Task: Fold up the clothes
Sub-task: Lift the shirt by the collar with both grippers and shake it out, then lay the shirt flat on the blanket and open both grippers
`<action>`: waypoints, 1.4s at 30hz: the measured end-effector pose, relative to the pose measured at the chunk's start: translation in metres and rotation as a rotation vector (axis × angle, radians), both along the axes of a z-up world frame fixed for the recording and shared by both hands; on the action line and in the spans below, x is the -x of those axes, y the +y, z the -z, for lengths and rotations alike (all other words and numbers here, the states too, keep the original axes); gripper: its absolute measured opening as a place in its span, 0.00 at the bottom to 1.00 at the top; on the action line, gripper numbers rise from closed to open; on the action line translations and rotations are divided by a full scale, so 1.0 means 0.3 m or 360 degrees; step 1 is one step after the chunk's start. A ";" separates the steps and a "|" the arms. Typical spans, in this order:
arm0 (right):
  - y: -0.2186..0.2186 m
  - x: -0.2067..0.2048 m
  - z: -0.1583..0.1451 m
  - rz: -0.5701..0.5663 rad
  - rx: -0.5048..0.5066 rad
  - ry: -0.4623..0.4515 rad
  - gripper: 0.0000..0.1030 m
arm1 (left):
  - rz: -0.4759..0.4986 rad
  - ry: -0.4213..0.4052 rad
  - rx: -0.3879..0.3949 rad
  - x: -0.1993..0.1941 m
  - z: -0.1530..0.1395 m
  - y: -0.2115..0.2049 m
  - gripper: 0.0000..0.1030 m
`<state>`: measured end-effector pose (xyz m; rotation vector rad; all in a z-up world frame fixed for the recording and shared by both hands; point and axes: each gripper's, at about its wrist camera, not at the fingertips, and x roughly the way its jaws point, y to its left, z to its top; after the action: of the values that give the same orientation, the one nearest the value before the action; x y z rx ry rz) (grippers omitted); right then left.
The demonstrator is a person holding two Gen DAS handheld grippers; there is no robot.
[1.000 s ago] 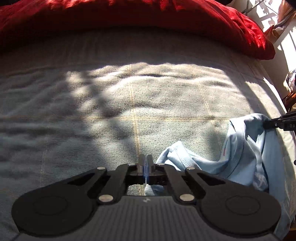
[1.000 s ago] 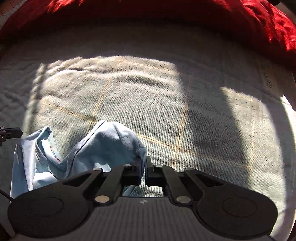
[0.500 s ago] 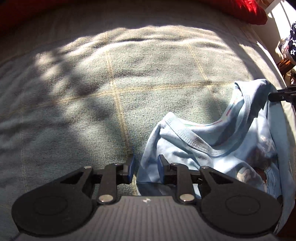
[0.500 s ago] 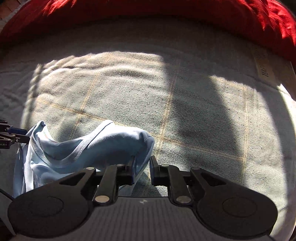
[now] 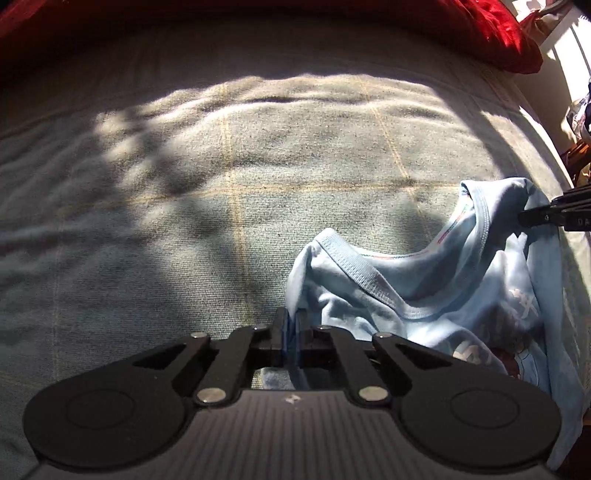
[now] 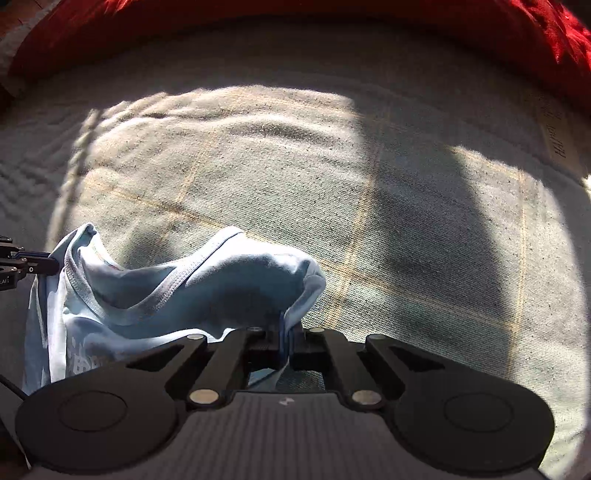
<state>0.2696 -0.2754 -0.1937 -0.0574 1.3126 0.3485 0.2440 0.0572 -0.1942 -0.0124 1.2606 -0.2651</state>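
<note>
A light blue T-shirt [image 5: 436,291] with a ribbed collar and a printed front hangs slack between my two grippers over a grey-green blanket [image 5: 221,177]. My left gripper [image 5: 291,321] is shut on the shirt's left shoulder edge. My right gripper [image 6: 287,332] is shut on the other shoulder edge of the shirt [image 6: 207,291]. The right gripper's tip shows at the right edge of the left wrist view [image 5: 546,216]; the left gripper's tip shows at the left edge of the right wrist view [image 6: 33,264]. The shirt's lower part is hidden below the grippers.
A red duvet [image 5: 480,26] lies bunched along the far side of the bed, also in the right wrist view [image 6: 480,33]. The bed's right edge and some clutter [image 5: 580,122] show at far right. Sun patches and shadows cross the blanket.
Half a second ago both grippers stood open around the shirt's shoulder edges; now both are shut on the cloth. The shirt has stayed bunched between them.
</note>
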 end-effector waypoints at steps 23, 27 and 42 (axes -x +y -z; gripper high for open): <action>-0.133 0.103 -0.036 0.0350 0.0063 -0.0051 0.25 | 0.0038 -0.0080 -0.0062 -0.143 -0.048 -0.117 0.37; -0.107 0.157 -0.068 0.0332 0.0040 -0.0035 0.35 | -0.0006 0.0009 -0.0028 -0.048 -0.046 -0.093 0.48; 0.003 0.423 -0.162 0.0203 -0.0079 -0.0029 0.68 | -0.0137 -0.0009 0.0034 0.270 -0.098 -0.116 0.72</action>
<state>0.1426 -0.2745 -0.1451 0.0644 1.2824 0.2713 0.1630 0.0225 -0.1648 -0.0838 1.2481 -0.2043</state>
